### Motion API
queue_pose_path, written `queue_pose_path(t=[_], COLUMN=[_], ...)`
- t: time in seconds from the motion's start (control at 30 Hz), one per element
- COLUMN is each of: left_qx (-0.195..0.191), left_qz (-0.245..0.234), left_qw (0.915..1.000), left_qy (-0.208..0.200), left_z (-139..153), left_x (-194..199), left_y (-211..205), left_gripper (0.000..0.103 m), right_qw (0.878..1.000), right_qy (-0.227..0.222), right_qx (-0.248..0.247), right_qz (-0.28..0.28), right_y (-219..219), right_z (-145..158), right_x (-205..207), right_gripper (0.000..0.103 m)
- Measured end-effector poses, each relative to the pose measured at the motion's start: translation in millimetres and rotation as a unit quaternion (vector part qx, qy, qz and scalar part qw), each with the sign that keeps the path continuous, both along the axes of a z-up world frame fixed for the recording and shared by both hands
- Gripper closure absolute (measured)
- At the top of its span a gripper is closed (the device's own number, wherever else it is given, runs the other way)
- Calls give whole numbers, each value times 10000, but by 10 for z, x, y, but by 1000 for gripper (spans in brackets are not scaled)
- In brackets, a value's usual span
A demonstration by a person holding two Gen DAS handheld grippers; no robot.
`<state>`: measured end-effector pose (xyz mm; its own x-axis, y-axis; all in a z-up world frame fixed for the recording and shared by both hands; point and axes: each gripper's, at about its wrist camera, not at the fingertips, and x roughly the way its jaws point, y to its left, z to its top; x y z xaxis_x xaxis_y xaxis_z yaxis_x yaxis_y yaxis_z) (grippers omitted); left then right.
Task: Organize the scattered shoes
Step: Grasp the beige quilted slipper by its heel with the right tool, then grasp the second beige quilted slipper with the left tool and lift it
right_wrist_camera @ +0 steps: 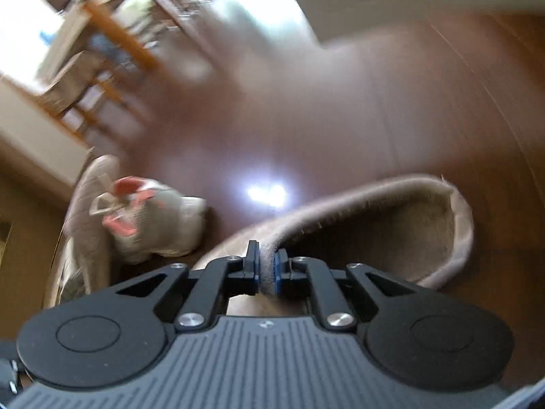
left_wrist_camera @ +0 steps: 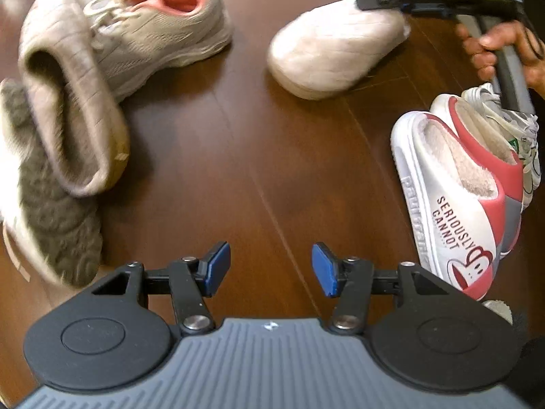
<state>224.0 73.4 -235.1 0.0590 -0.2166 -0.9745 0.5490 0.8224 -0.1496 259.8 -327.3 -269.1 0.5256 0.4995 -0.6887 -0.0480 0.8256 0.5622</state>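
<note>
My left gripper (left_wrist_camera: 270, 269) hangs open over bare dark wood floor (left_wrist_camera: 238, 143), nothing between its blue pads. A beige fuzzy slipper (left_wrist_camera: 333, 47) lies ahead to the right, and my right gripper (left_wrist_camera: 374, 1) holds it at the heel. In the right wrist view the right gripper (right_wrist_camera: 267, 269) is shut on that slipper's rim (right_wrist_camera: 460, 225). Left of my left gripper are a matching beige slipper (left_wrist_camera: 68, 102) tipped on its side, a grey sneaker with pink lining (left_wrist_camera: 163, 30) and another sneaker sole-up (left_wrist_camera: 51, 211). The grey sneaker (right_wrist_camera: 160, 221) also shows in the right wrist view.
A pair of white and red printed slippers (left_wrist_camera: 460, 197) sits at the right, with a white laced sneaker (left_wrist_camera: 511, 126) behind them. A person's hand (left_wrist_camera: 494, 47) grips the right gripper's handle. Blurred wooden furniture (right_wrist_camera: 112, 34) stands beyond the floor in the right wrist view.
</note>
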Motion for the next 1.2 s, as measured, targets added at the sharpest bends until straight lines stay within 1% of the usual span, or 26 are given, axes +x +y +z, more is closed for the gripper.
queue_pose_path(t=[0.03,0.1,0.13,0.23,0.3,0.37,0.43,0.5,0.53,0.57,0.6,0.63,0.67,0.7,0.73,0.77,0.8,0.83,0.9,0.97,1.0,1.03,1.07,1.1,1.17,1.2], left_qx=[21,-4,-27,-122,-169,-212,-255,-250,-207,-152,-118,-92,-67,-58,-62,-58,-48,-38,39,79,91,103,116,147,236,271], left_qz=[68,182,224,403,505,595,681,718,721,699,656,611,577,557,540,523,506,489,428,322,286,271,256,258,302,339], left_qw=[10000,9998,9997,9990,9982,9977,9971,9970,9972,9974,9977,9980,9982,9983,9983,9983,9982,9982,9983,9985,9985,9985,9985,9985,9985,9985], left_qy=[-26,-69,-84,-164,-259,-253,-212,-131,-27,70,107,134,155,182,220,263,310,357,400,436,449,455,462,455,396,338], left_z=[47,150,189,359,456,491,505,462,389,316,267,218,176,129,69,11,-44,-100,-197,-285,-325,-361,-397,-426,-459,-455], left_x=[-41,-122,-153,-297,-407,-513,-618,-686,-725,-755,-770,-783,-791,-797,-805,-811,-815,-818,-829,-847,-852,-852,-853,-844,-810,-790], left_y=[80,233,286,513,650,780,906,974,1003,1019,1021,1023,1021,1023,1029,1034,1038,1041,1024,979,954,931,908,888,869,877], left_gripper=[46,46,46,46,46,46,46,46,46,46,46,46,46,46,46,46,46,46,46,46,46,46,46,46,46,46], right_qw=[9997,9953,9930,9858,9742,9666,9540,9335,9257,9173,9105,9100,9136,9225,9351,9465,9554,9611,9732,9766,9773,9771,9753,9746,9757,9773], right_qy=[-92,-314,-330,-247,-188,-19,63,33,45,57,67,95,202,311,393,475,555,654,1016,1346,1510,1679,1846,1921,1912,1838], right_qx=[70,131,179,380,544,689,756,701,663,624,569,429,209,118,152,185,207,182,-85,-137,-162,-118,128,290,282,278], right_qz=[205,903,1116,1617,2183,2470,2899,3516,3725,3931,4096,4122,4056,3845,3519,3188,2892,2676,2060,1673,1478,1305,1204,1115,1033,1021], right_y=[64,313,403,674,1005,1268,1577,2012,2165,2317,2432,2456,2526,2534,2475,2416,2360,2313,2247,2234,2227,2223,2230,2258,2329,2380], right_z=[59,235,307,476,619,642,636,580,544,508,479,462,425,410,421,432,437,421,308,161,88,9,-82,-155,-207,-210], right_x=[-18,-105,-144,-251,-370,-434,-516,-631,-682,-733,-797,-899,-985,-1047,-1097,-1148,-1190,-1220,-1315,-1335,-1344,-1351,-1345,-1323,-1277,-1245], right_gripper=[96,96,96,96,96,96,96,94,94,92,86,83,75,66,58,39,28,28,29,29,34,42,71,77,78,78])
